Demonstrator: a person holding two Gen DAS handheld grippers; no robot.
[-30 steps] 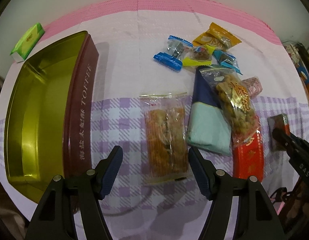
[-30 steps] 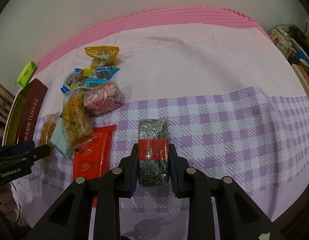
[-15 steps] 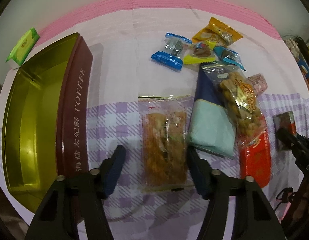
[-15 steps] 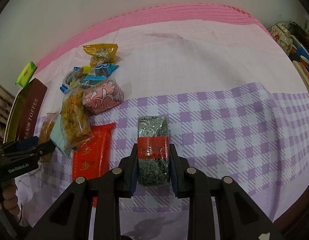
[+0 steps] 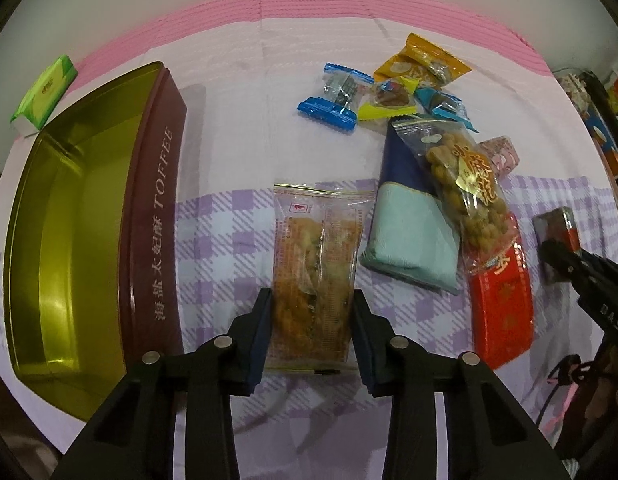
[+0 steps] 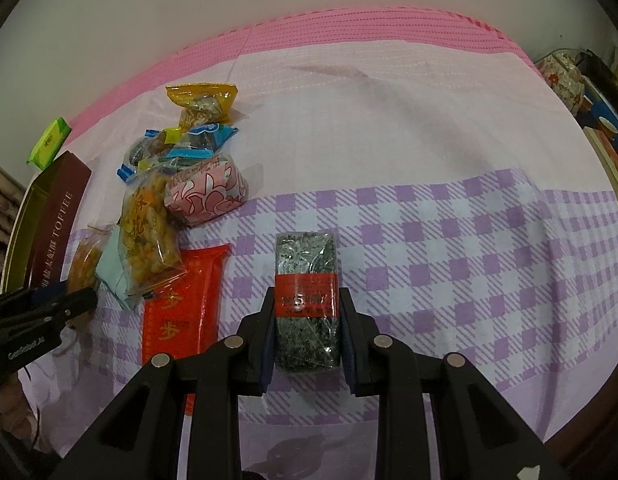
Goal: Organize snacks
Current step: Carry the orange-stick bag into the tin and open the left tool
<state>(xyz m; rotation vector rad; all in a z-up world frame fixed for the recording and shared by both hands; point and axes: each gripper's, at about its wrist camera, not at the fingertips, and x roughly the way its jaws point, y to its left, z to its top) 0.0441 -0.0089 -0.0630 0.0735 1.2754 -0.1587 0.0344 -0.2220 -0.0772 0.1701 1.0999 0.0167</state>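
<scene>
Presently the left gripper (image 5: 312, 320) is pinching a clear-wrapped golden pastry packet (image 5: 315, 276), jaws pressed against both long sides, the packet lying on the checked band of the tablecloth (image 6: 449, 256) near its front edge. Just left of it the open toffee tin (image 5: 149, 236) is sitting, gold inside showing. On the packet's other side a teal-and-navy pouch (image 5: 409, 236) is lying under a bag of fried nuggets (image 5: 465, 184), with a red packet (image 5: 503, 312) beyond. The right gripper (image 6: 307, 322) is clamping a dark seaweed-speckled bar (image 6: 307, 276) with a red band, mid-cloth. Small wrapped candies (image 5: 337, 100) are clustering toward the far edge.
</scene>
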